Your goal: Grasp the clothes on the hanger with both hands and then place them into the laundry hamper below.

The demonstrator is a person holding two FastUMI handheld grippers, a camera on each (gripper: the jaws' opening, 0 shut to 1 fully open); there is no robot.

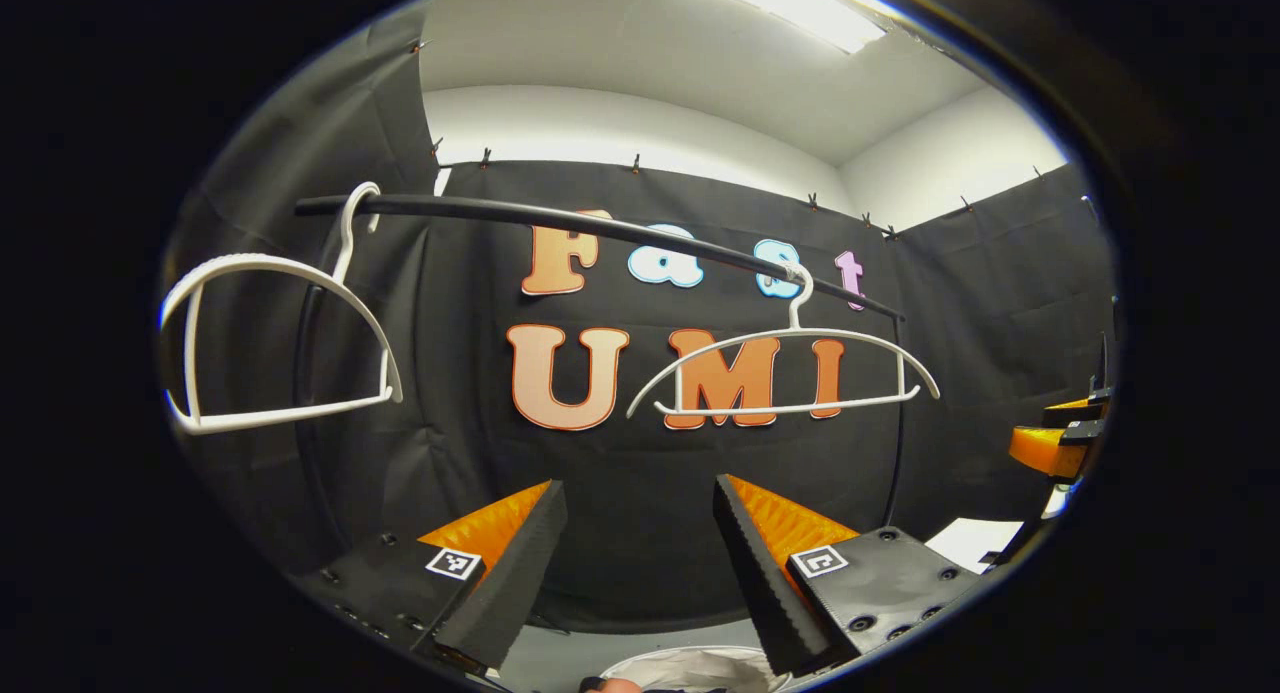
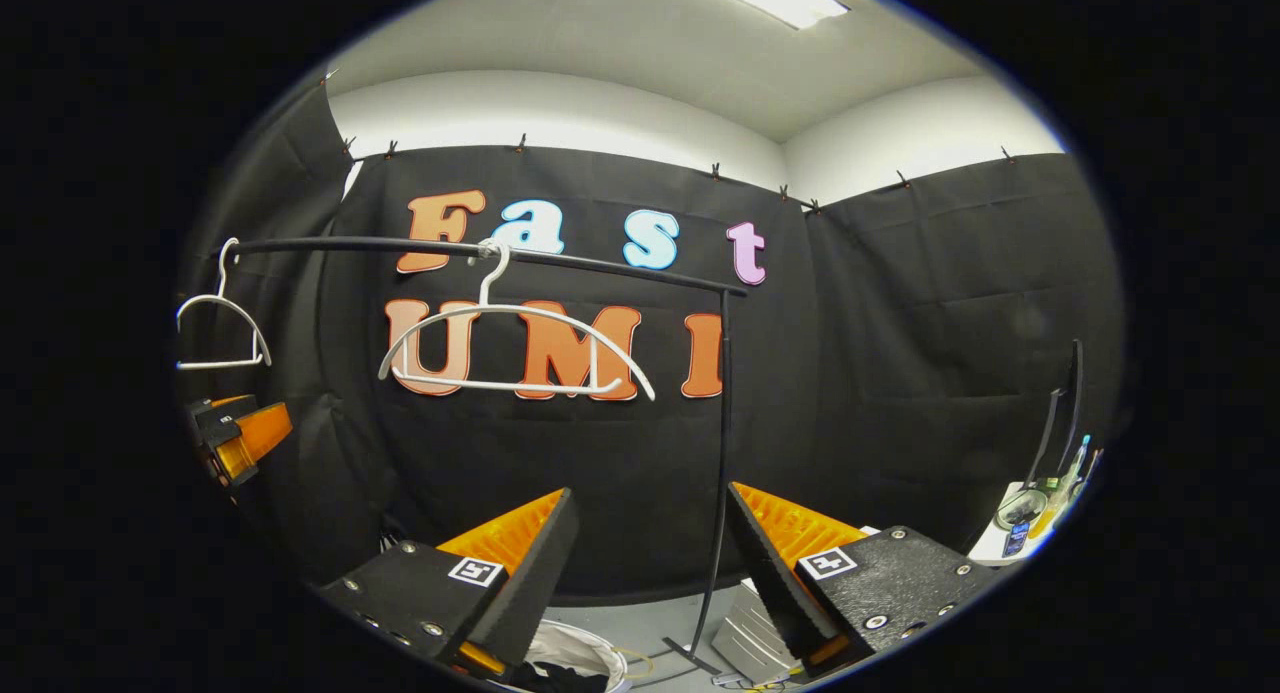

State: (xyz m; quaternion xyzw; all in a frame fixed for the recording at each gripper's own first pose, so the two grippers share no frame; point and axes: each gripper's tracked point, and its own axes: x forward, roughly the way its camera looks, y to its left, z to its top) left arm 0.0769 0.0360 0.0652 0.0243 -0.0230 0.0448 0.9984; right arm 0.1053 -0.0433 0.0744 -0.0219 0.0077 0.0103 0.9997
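Both hangers [image 1: 790,368] hang bare on the rail [image 1: 600,228]; left gripper [image 1: 640,573] and right gripper [image 2: 650,563], jaws apart (empty), sit above the hamper [image 1: 690,668].

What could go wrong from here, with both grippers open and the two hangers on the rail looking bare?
1. The white hangers and on the black rail carry no clothes, so another grasp would likely close on plastic or tug a hanger off.
2. The hamper sits low at the frame edge, barely visible; whether the clothes landed fully inside cannot be confirmed.
3. The left gripper and right gripper sit near the rack's upright pole; lowering carelessly might knock it.
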